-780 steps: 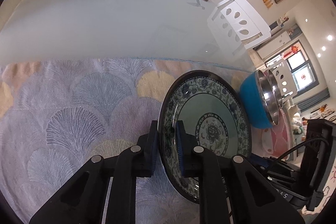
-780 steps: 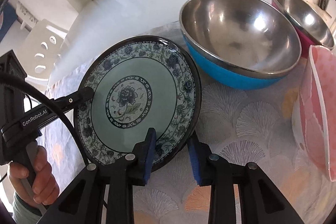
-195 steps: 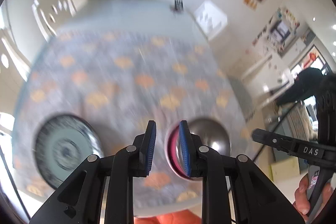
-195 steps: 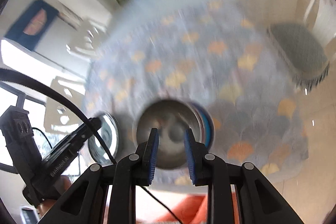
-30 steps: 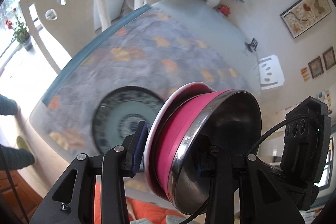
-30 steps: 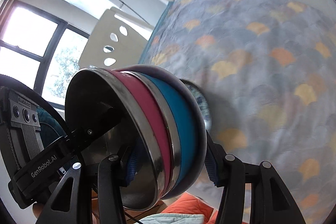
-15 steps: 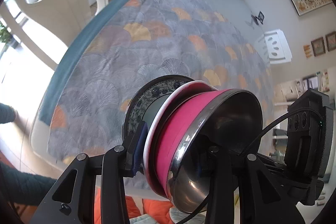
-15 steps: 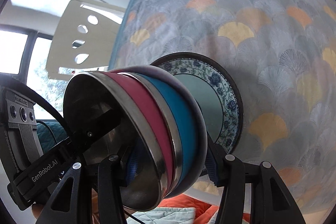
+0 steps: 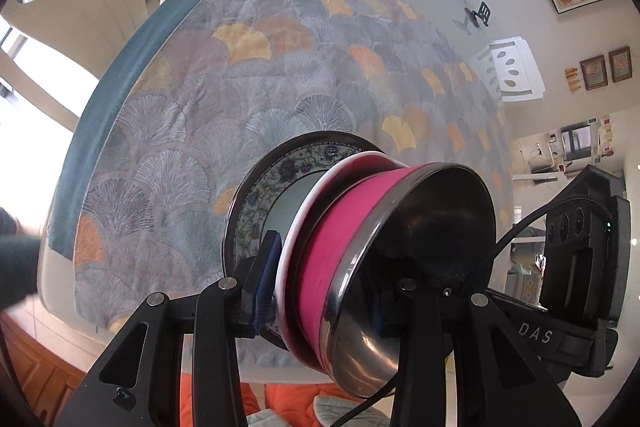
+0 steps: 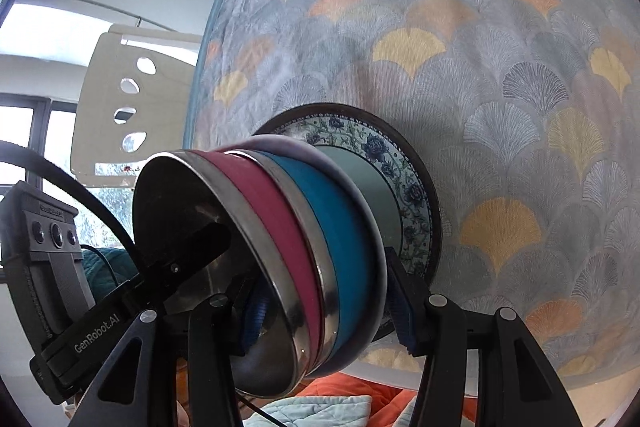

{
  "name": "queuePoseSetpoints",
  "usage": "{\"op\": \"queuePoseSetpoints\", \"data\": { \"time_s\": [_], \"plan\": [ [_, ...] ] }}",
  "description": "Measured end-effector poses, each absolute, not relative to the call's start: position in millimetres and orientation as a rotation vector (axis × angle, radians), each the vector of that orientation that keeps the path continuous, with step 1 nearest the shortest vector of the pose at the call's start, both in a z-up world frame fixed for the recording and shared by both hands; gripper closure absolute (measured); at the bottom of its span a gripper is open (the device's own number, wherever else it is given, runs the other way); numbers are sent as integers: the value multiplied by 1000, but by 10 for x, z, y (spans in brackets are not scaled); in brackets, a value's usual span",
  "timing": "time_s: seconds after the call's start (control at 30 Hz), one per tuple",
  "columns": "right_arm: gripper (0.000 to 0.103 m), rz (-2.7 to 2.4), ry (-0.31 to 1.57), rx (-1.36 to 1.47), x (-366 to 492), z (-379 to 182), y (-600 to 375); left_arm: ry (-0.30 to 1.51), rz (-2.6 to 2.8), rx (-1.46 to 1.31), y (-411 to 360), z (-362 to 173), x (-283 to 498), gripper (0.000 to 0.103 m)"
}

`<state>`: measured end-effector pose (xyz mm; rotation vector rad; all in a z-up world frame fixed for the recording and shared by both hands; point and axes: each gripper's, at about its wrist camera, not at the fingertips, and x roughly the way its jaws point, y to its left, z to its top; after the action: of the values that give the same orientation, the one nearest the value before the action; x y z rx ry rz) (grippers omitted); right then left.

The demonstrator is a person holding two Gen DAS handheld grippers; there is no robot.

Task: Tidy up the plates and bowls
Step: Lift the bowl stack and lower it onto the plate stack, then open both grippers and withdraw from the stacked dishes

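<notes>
nested stack of bowls (image 10: 320, 247): pink steel bowl innermost, blue steel bowl around it, pale plate-like dish outermost, over the patterned plate (image 10: 404, 187) on the cloth-covered surface (image 10: 480, 47), near its front edge. left claw (image 9: 324, 291) clamped on stack's rim; right claw (image 10: 324, 307) clamped on the opposite rim.

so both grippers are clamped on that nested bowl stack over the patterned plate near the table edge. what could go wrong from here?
1. The nested stack is held only at its rims by the left gripper and right gripper; uneven release could tilt it or slide the pink bowl out.
2. The patterned plate lies close to the table edge; an off-centre landing might tip or push it off.
</notes>
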<state>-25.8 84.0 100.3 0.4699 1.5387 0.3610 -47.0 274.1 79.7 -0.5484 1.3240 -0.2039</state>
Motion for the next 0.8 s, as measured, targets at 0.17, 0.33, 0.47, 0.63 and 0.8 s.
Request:
{"op": "queuePoseSetpoints", "data": {
  "time_s": [0.17,0.33,0.47,0.63,0.8],
  "plan": [
    [51,372,1516,506,-256,1067,755,1275,-206,-543,2788,909,-511,69],
    [51,377,1461,484,-276,1270,644,1198,-169,-502,2863,1139,-586,69],
    [51,387,1432,471,-305,1414,499,1161,-142,-491,2902,1303,-667,69],
    [51,417,1389,487,-362,1621,260,1101,-118,-461,2821,1570,-793,69],
    [51,424,1299,460,-419,1951,-20,946,-153,-449,2534,2138,-870,69]
  ]
}}
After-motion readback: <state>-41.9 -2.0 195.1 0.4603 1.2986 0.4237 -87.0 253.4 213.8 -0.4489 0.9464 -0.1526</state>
